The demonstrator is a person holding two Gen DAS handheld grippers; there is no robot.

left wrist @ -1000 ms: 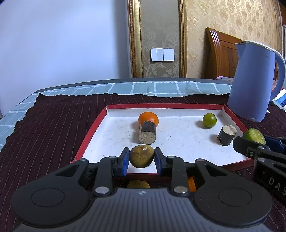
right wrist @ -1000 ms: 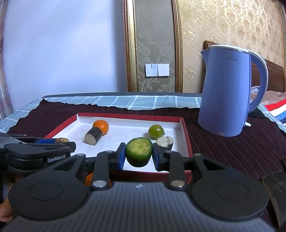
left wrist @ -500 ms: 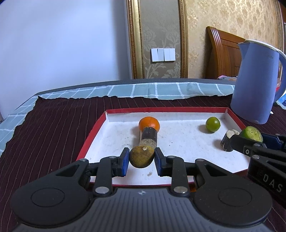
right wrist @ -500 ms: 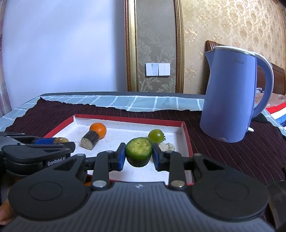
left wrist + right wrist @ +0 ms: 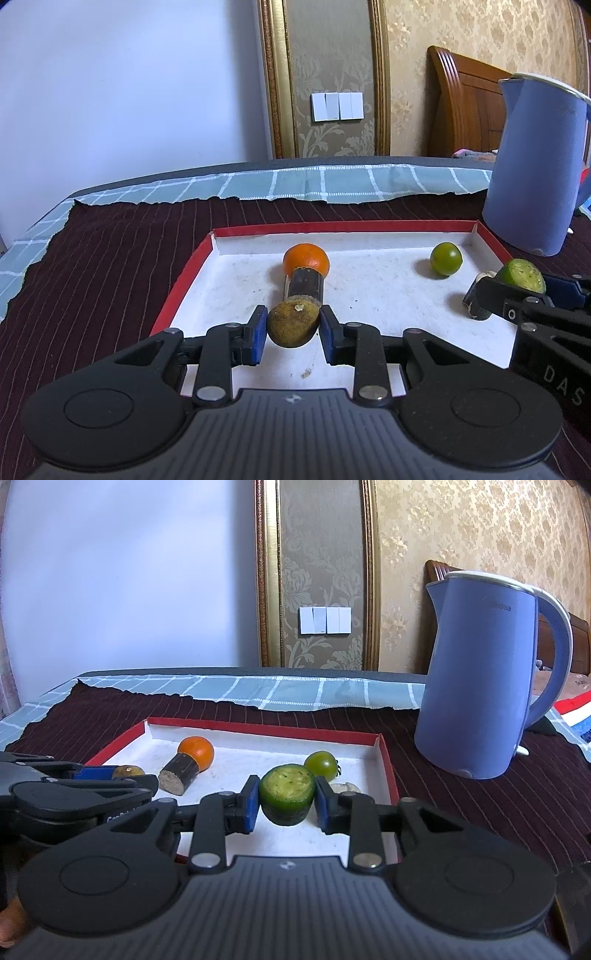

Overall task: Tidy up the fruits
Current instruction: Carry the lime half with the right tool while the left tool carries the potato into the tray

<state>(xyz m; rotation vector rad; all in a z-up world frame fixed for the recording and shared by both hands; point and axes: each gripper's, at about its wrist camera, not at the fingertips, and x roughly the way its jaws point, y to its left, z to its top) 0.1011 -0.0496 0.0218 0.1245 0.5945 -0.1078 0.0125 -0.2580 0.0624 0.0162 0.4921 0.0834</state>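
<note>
We see the left gripper [image 5: 293, 330] with its jaws pinching a brown kiwi [image 5: 293, 323] squarely between the blue pads, above the tray [image 5: 192, 266]. The right gripper [image 5: 286, 805] has its jaws clamped on a cut green fruit [image 5: 287, 797], held above the tray's right half, in front of the small green tomato [image 5: 321, 762].
</note>
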